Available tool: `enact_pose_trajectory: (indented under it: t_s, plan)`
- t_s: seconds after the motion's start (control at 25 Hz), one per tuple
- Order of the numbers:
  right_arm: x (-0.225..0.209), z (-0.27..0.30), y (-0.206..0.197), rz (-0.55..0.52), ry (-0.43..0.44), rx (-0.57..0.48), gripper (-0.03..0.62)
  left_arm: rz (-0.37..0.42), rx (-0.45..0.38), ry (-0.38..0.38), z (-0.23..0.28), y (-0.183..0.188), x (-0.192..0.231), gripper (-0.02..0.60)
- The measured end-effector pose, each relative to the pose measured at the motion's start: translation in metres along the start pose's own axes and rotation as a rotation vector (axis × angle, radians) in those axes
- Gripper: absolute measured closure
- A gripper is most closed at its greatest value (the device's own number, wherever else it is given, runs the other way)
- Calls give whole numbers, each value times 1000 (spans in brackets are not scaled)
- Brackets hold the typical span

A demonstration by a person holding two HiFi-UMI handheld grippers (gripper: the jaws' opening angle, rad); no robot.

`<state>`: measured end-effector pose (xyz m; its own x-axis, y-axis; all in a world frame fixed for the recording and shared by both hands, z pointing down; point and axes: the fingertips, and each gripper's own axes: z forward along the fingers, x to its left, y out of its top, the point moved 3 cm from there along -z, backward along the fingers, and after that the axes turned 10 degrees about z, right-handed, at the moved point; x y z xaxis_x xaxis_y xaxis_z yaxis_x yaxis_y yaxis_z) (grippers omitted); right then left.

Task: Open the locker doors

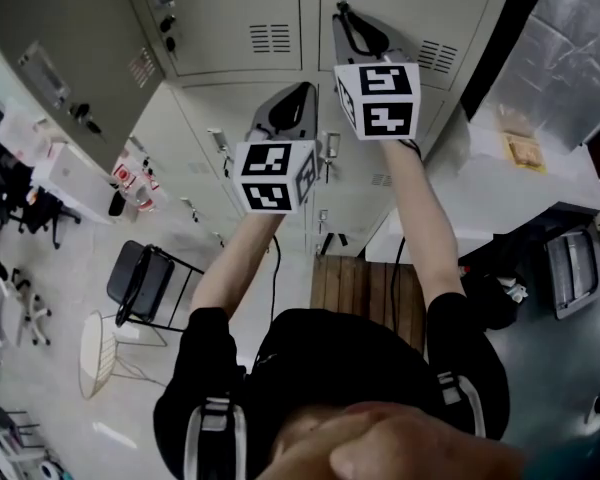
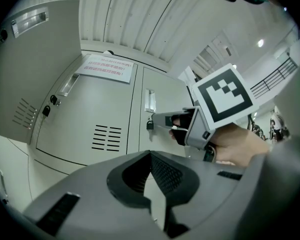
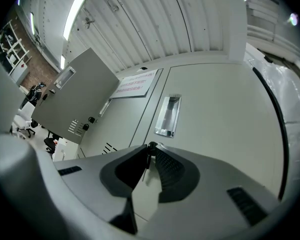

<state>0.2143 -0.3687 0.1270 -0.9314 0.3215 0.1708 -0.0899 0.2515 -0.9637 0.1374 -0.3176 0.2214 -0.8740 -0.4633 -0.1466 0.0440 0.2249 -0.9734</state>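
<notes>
Grey lockers (image 1: 230, 98) stand ahead, one locker door (image 1: 70, 58) at the left swung open, the rest closed. The right tool (image 3: 149, 146), narrow, pinches a small dark lock (image 2: 149, 125) under a closed door's recessed handle (image 3: 168, 115); the left tool (image 2: 151, 154) is clamped together, empty.

Left claw (image 2: 150, 155) is closed, with nothing between the jaws. Lockers straight ahead. The far-left door (image 2: 37, 69) hangs open. The middle door (image 2: 97, 119) is closed and vented, with a paper notice (image 2: 106, 68) at its top. Right claw (image 2: 154, 120), held in a hand (image 2: 235, 145), has its tip at the padlock (image 2: 149, 126), just below the recessed handle (image 2: 150, 100).
</notes>
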Motion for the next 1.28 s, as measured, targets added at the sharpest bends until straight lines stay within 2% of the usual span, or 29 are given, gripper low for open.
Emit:
enact_pose_trajectory:
  t_s: [0.44, 0.56, 0.84, 1.28]
  plan:
    - [5, 1, 1, -131, -52, -2, 531, -8, 11, -25, 6, -10, -4, 572]
    - [5, 1, 0, -125, -59, -5, 539, -11, 16, -32, 6, -12, -5, 572]
    - [1, 1, -1, 82, -27, -20, 559, -15, 21, -46, 5, -14, -6, 572]
    - [-3, -1, -4, 313, -16, -69, 560, -20, 31, -27, -11, -17, 1, 572]
